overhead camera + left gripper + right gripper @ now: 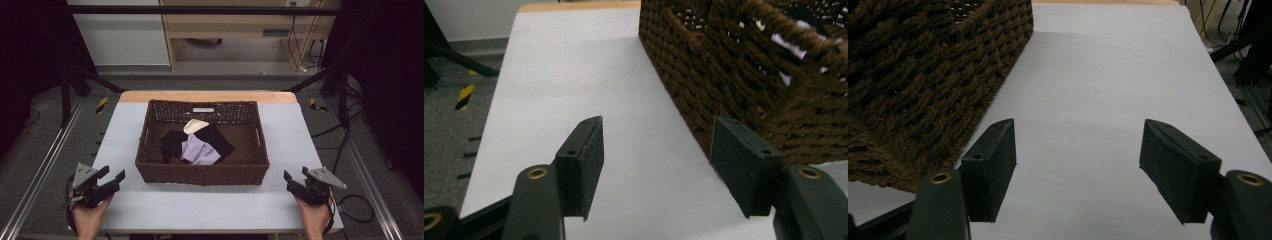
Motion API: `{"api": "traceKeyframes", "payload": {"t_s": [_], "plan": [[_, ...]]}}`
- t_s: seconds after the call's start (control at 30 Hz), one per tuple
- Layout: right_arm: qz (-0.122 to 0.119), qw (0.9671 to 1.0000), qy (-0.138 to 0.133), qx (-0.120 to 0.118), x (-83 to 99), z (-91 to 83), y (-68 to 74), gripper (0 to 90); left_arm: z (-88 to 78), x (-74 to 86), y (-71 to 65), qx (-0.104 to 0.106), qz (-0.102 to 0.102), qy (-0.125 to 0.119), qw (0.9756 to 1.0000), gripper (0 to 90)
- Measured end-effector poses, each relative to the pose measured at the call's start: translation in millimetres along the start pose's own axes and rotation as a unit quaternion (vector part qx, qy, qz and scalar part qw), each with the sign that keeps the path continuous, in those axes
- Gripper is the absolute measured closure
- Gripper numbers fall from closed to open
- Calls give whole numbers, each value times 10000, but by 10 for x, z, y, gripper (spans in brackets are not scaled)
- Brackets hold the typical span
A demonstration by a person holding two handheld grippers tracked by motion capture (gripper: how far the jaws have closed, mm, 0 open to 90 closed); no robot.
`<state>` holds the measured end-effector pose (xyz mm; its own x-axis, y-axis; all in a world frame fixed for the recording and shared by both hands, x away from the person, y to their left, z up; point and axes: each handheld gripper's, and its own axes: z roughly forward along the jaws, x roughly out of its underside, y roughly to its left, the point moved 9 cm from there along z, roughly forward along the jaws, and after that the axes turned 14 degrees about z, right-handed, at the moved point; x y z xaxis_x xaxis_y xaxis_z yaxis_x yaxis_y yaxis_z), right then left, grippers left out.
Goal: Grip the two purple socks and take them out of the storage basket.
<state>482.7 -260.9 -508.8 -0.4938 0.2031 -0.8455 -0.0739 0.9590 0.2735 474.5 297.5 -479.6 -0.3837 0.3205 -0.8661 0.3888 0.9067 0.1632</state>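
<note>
A dark brown woven basket (202, 175) stands in the middle of the white table (125, 135). Inside it lie a black cloth (172, 142), a lilac cloth (200, 150) and a cream cloth (195, 125). My left gripper (111, 177) rests at the table's near left corner, open, with nothing between its pads; in the left gripper view (656, 150) the basket's wall (734, 65) rises just to its right. At the near right corner my right gripper (295, 179) is open and empty too; its own view (1078, 155) has the basket's corner (923, 75) to its left.
Metal frame rails (45, 160) run along both sides of the table. Cables (357, 205) trail on the floor at the right. A wooden strip (207, 96) edges the table's far side. Bare white table surface lies left and right of the basket.
</note>
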Motion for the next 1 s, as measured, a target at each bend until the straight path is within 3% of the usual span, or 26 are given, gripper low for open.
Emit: {"api": "traceKeyframes", "payload": {"t_s": [0.57, 0.77, 1.0], "plan": [[-208, 9996, -161, -119, 13, -18, 42, 309, -190, -288, 105, -70, -148, -454, 9988, 383], [-188, 9996, -183, -107, 1, -10, 27, 301, -220, -448, 114, -28, -110, -565, 9983, 384], [-234, 9994, -214, -112, -11, -4, 50, 285, -182, -706, 29, 117, 5, -711, 9974, 382]]}}
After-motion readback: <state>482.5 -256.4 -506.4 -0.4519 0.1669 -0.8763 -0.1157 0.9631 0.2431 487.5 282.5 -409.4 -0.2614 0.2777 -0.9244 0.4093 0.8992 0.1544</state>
